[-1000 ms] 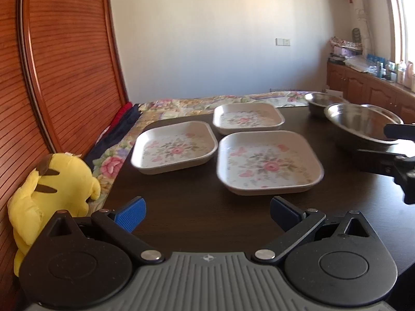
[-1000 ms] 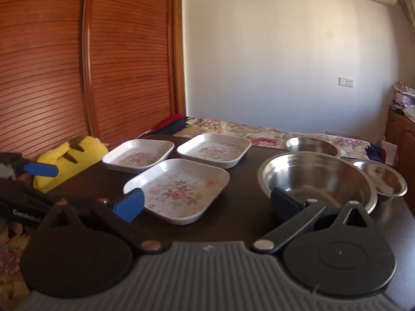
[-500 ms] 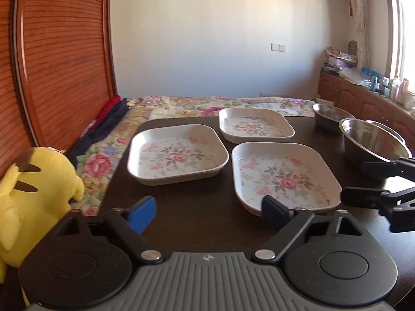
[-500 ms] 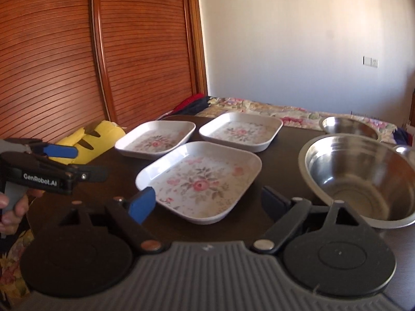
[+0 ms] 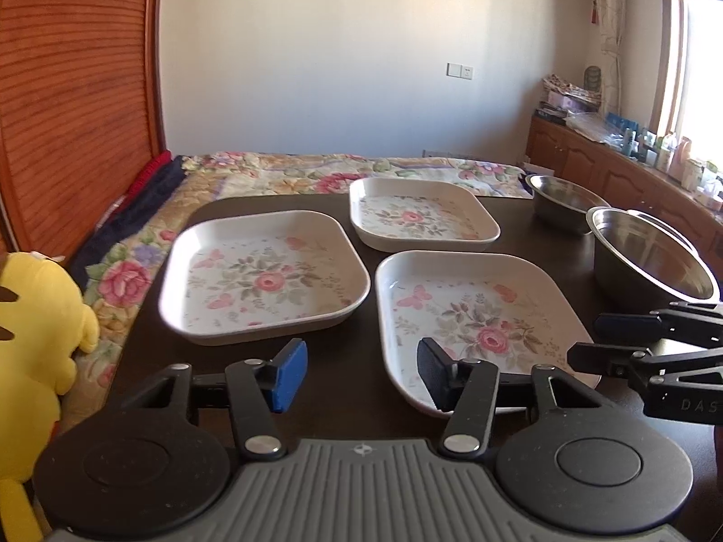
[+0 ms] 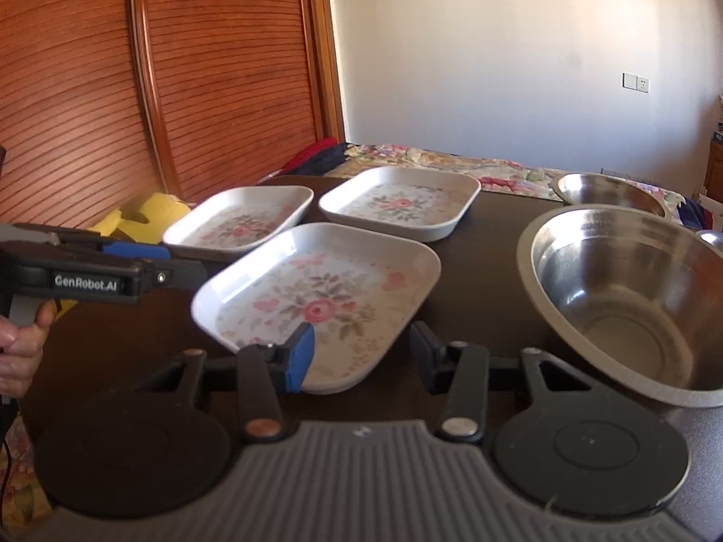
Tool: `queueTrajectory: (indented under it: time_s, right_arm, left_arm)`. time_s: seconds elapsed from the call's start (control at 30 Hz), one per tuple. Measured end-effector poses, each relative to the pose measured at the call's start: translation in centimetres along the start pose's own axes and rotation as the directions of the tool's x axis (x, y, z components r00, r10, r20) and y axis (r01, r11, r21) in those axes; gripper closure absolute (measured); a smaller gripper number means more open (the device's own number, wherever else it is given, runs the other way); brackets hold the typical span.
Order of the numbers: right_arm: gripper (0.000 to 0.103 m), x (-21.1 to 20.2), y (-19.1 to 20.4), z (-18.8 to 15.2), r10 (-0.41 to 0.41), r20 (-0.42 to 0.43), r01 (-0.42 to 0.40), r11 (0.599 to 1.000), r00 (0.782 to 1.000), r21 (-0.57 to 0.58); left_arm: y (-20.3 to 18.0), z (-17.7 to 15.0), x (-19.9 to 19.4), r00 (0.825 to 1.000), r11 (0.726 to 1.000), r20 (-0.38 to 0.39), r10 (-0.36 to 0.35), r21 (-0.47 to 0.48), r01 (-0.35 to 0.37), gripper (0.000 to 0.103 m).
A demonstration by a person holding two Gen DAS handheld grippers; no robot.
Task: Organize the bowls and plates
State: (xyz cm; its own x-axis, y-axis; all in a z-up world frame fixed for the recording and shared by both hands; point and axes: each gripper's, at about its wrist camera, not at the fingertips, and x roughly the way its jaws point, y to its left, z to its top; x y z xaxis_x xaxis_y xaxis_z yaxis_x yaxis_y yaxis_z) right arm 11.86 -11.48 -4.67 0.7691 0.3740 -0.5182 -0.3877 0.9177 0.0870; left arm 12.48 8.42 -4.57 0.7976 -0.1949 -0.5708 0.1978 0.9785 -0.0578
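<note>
Three white square plates with flower prints lie on the dark table (image 5: 352,379): a left plate (image 5: 266,275), a far plate (image 5: 422,214) and a near plate (image 5: 474,316). To the right stand a large steel bowl (image 6: 623,298) and a small steel bowl (image 6: 610,189). My left gripper (image 5: 359,372) hovers before the gap between the left and near plates, its jaws closing over bare table. My right gripper (image 6: 361,357) is at the near plate (image 6: 325,289). Its jaws are closing with the plate's front rim showing between them, and no pad presses on it.
A yellow plush toy (image 5: 31,329) sits off the table's left edge on a floral bedspread (image 5: 316,171). A slatted wooden door (image 6: 135,90) lines the left. A cluttered cabinet (image 5: 632,167) runs along the right wall. A hand (image 6: 18,348) holds the left gripper (image 6: 180,259).
Both grippers have moved forward and a little down toward the plates, which now look larger. The jaws of both have narrowed from wide open.
</note>
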Motion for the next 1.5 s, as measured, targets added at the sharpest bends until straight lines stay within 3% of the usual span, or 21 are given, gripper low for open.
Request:
queueTrajectory:
  time_s: [0.1, 0.27, 0.4, 0.83, 1.1, 1.5]
  right_arm:
    - [0.057, 0.3, -0.3, -0.1, -0.013, -0.009, 0.013, 1.000, 1.000, 0.010]
    - [0.060, 0.6, -0.7, 0.3, -0.009, -0.018, 0.009, 1.000, 1.000, 0.029]
    - [0.070, 1.2, -0.9, 0.4, -0.008, -0.032, 0.009, 0.999, 0.999, 0.038]
    - [0.078, 2.2, -2.1, 0.9, 0.023, -0.041, -0.019, 0.994, 0.999, 0.103]
    - [0.082, 2.8, -2.2, 0.6, 0.032, -0.058, -0.025, 0.994, 0.998, 0.105]
    - [0.083, -0.2, -1.8, 0.0, 0.024, -0.018, -0.022, 0.997, 1.000, 0.080]
  left_arm:
    - [0.0, 0.1, 0.8, 1.000, 1.000, -0.013, -0.020, -0.001, 0.020, 0.049]
    - [-0.1, 0.3, 1.7, 0.998, 0.999, -0.036, -0.053, -0.009, 0.053, 0.065]
    - [-0.2, 0.5, 2.2, 0.998, 0.999, -0.043, -0.050, -0.002, 0.050, 0.069]
    - [-0.6, 0.6, 3.1, 0.996, 0.998, -0.068, -0.058, 0.016, 0.059, 0.082]
    - [-0.9, 0.6, 3.2, 0.996, 0.999, -0.077, -0.051, 0.009, 0.052, 0.085]
    - [-2.0, -1.1, -1.0, 0.995, 0.996, -0.056, -0.084, 0.014, 0.085, 0.085]
